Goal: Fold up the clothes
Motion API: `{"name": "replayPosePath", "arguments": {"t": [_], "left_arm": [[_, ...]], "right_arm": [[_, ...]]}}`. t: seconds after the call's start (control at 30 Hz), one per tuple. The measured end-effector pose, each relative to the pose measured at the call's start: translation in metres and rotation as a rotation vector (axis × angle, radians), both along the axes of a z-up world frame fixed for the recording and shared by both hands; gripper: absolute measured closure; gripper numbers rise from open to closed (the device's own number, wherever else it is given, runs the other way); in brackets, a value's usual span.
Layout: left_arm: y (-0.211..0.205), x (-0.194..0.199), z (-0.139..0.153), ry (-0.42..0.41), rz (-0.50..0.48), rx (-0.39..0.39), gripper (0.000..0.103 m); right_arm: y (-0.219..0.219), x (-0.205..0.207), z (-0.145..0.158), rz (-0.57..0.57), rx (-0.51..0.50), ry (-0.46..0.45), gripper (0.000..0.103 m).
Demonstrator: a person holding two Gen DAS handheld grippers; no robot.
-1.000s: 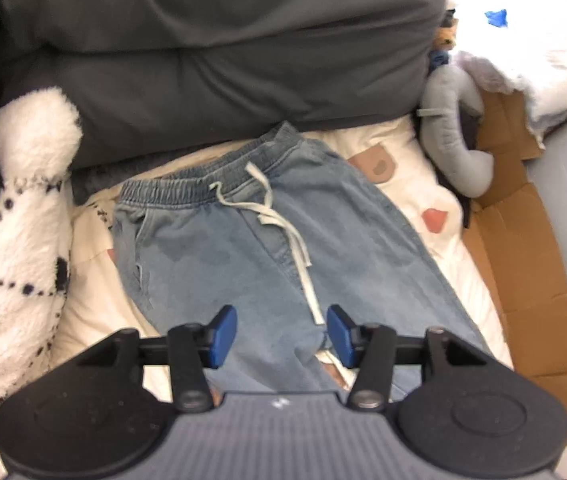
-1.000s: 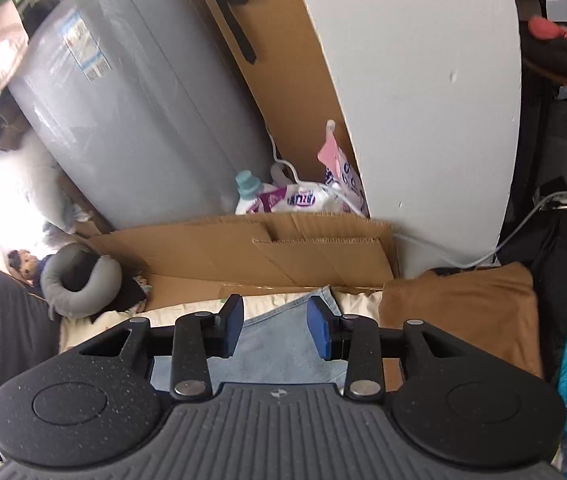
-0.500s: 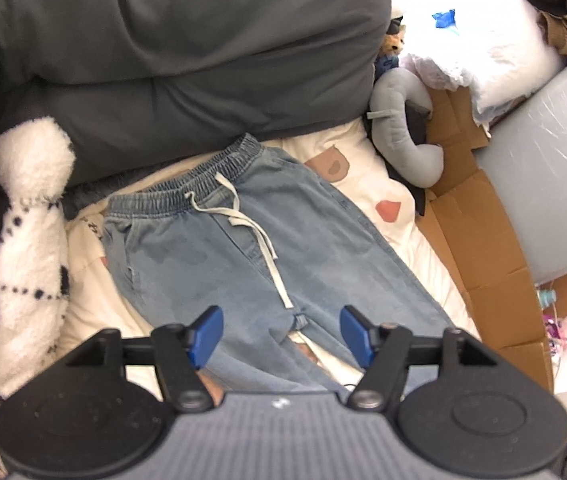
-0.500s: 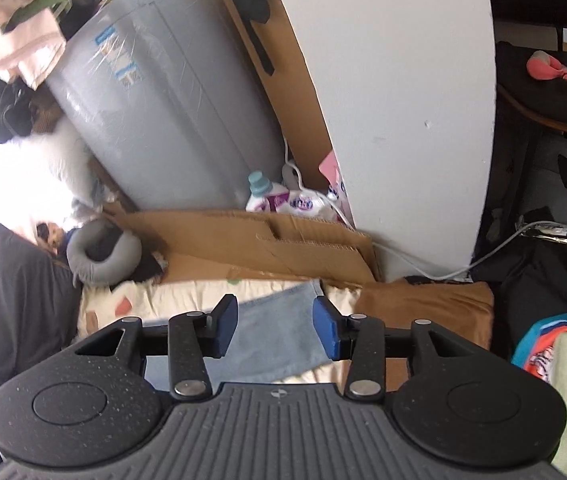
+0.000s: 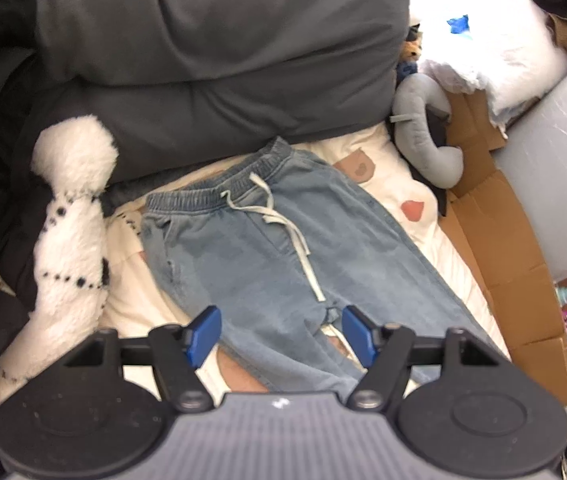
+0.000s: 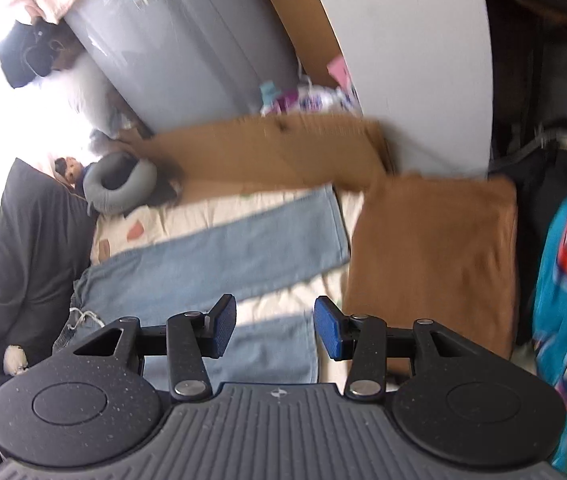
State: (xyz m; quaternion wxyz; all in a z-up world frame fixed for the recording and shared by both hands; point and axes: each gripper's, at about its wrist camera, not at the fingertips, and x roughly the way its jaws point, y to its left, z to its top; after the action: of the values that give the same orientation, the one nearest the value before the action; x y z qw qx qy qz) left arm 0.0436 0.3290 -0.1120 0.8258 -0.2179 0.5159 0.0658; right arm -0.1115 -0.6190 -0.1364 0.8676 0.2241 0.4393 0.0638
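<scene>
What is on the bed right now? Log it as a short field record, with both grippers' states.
garment: light blue jeans, spread flat on the cream sheet, legs unfolded
waistband: toward the dark grey pillows, white drawstring lying loose
beside the leg ends: brown cloth
left gripper: open, nothing between its jaws, which have just been opening, above the jeans
right gripper: open, nothing held, jaws just been opening, over the nearer leg's end
fold: not yet begun

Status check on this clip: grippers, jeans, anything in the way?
Left gripper open, jaws just widened, nothing held. Right gripper open, empty. Jeans flat on the bed, unfolded. Brown cloth beside the leg ends.
</scene>
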Motion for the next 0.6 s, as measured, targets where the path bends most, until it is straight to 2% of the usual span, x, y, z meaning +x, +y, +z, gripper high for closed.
{"name": "replayPosePath", "arguments": {"t": [0.33,0.6], "left_arm": [[0.006,-0.014,-0.061,0.019,-0.076,0.008,0.032],[0.005,-0.022,-0.124,0.059,-0.063,-0.019,0.032]], "right_arm": [[0.032,-0.036,-0.108,-0.066,0.063,0.13,0.052],[0.05,-0.041,-0.173,-0.102,0.067,0.209,0.052]]}}
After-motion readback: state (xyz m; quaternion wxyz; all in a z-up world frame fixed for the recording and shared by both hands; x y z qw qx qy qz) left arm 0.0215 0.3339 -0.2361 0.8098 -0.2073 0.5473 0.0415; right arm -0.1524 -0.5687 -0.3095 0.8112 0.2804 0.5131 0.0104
